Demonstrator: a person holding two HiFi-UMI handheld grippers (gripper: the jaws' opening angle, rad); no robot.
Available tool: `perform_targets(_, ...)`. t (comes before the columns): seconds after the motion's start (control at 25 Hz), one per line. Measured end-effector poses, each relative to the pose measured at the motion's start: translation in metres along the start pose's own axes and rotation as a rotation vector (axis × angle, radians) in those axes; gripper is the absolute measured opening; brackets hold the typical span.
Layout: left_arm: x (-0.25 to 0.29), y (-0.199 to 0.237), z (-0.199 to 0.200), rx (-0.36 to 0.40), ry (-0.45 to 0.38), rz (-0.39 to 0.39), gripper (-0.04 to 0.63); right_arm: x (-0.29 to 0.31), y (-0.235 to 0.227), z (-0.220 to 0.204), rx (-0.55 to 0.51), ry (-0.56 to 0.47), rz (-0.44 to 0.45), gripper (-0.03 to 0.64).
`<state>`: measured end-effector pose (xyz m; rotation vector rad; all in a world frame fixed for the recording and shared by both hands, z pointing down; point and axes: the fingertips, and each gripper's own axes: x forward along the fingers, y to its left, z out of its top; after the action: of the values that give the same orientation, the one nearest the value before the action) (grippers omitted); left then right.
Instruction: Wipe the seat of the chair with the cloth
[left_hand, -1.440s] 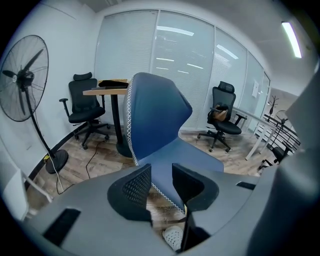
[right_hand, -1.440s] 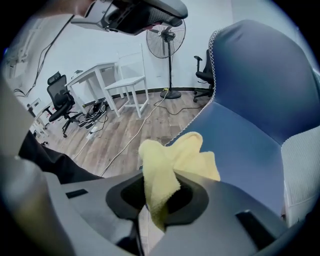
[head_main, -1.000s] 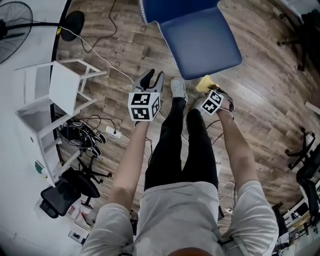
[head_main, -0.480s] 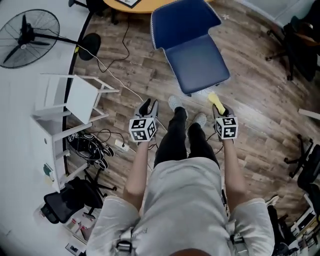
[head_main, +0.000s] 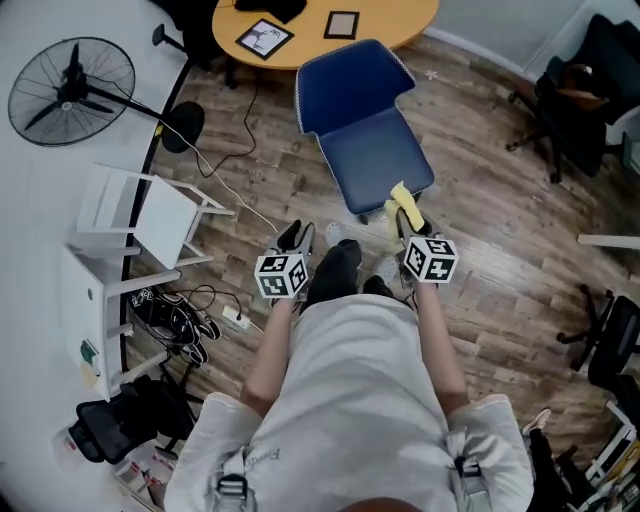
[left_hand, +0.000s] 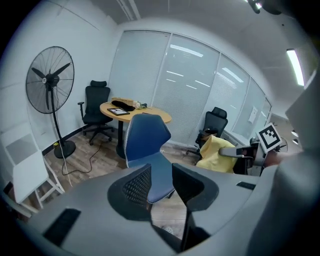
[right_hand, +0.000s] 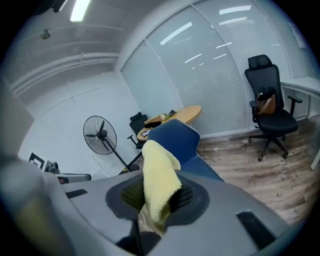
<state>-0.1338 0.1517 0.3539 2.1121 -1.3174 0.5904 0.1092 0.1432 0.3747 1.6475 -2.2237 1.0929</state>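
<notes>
While the person stands facing the blue chair (head_main: 375, 150), both grippers are held up in front of the body, just short of the seat's front edge. The left gripper (head_main: 297, 237), off the chair's front left corner, has its jaws apart with nothing between them; only the seat shows through the gap. The right gripper (head_main: 410, 222), near the chair's front right corner, is clamped on the yellow cloth (head_main: 401, 198). The cloth sticks up past the jaw tips and flops over, its free end lying over the seat's front edge in the head view; whether it touches the seat cannot be told. Behind the chair's backrest stands a round wooden table (head_main: 400, 20). Left of the chair in the head view stands a pedestal fan (head_main: 72, 80), and to its right a black office chair (head_main: 560, 110).
</notes>
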Motion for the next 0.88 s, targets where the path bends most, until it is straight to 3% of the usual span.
perform_targets(0.28,0.037,-0.055,0.032,0.064,-0.036,-0.118,0.147,-0.027,-0.006,0.032,-0.001,-0.050,0.002,0.081)
perform_targets(0.56,0.055,-0.100,0.050,0.110,-0.061,-0.184,0.142,-0.039,-0.003,0.022,-0.028,-0.062,-0.004,0.081)
perform_targets(0.72,0.056,-0.112,0.045,0.152,-0.048,-0.187,0.054,-0.039,-0.012,0.016,-0.006,-0.051,-0.008,0.081)
perform_targets(0.88,0.053,-0.118,0.033,0.191,-0.025,-0.196,0.031,-0.041,-0.025,0.011,0.051,-0.071,-0.026,0.080)
